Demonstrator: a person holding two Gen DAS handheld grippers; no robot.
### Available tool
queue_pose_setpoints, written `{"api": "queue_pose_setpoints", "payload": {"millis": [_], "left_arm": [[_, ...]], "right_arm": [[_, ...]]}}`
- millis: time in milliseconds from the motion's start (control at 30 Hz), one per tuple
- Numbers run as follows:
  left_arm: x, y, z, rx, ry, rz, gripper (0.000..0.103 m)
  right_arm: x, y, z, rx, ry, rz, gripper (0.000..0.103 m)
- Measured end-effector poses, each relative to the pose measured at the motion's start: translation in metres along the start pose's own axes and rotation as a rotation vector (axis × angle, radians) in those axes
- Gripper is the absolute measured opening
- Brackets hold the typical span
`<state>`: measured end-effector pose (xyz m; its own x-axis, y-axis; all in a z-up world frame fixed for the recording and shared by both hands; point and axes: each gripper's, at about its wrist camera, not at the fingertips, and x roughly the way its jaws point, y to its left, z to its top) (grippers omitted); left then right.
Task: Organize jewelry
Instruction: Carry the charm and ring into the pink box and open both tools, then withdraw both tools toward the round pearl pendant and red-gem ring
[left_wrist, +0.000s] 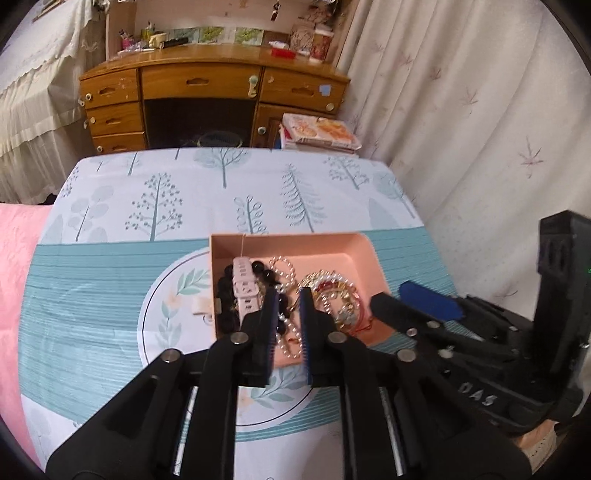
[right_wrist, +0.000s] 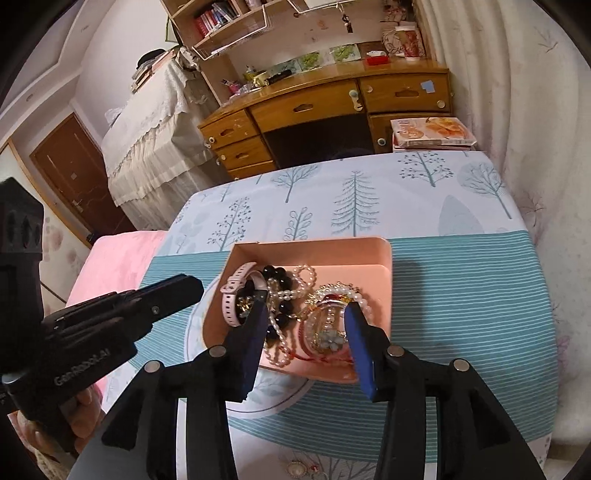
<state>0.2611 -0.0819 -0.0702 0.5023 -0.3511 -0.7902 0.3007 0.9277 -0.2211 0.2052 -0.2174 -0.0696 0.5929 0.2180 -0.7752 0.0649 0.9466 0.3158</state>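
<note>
Though spread with a tree-print cloth (left_wrist: 155, 206), holds just one pink box (left_wrist: 364, 254) in the middle, with nearly all the jewelry heaped inside: black beads (right_wrist: 275, 273), pearls (left_wrist: 282, 271), a gold bangle (right_wrist: 332, 290) and a pink watch (left_wrist: 243, 284). Looks close to done, yet still a jumble, with a brooch (right_wrist: 295, 469) left out by the near edge. Hanging over the box, left gripper (left_wrist: 288, 295) with jaws a little apart and empty, right gripper (right_wrist: 306, 308) spread wide, gripping nothing.
</note>
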Motion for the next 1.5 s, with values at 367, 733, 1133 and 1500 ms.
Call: {"api": "queue_pose_setpoints", "payload": {"millis": [367,733,1133,1500], "left_arm": [[-0.022,0.005,-0.039,0.004,-0.047,0.011,0.066],[-0.048,-0.019,-0.085,0.120,-0.064,-0.002,0.066],[-0.022,-0.032,-0.131,0.283,0.028,-0.024,0.066],[0.005,-0.041,-0.152,0.460,0.100,-0.004,0.066]], "right_arm": [[-0.034,-0.006,-0.037,-0.027,-0.041,-0.020,0.044],[-0.054,0.008,-0.100,-0.228,0.012,-0.086,0.044],[-0.029,0.005,-0.157,-0.363,0.145,-0.082,0.044],[-0.003,0.016,-0.170,-0.450,0.187,-0.100,0.040]]}}
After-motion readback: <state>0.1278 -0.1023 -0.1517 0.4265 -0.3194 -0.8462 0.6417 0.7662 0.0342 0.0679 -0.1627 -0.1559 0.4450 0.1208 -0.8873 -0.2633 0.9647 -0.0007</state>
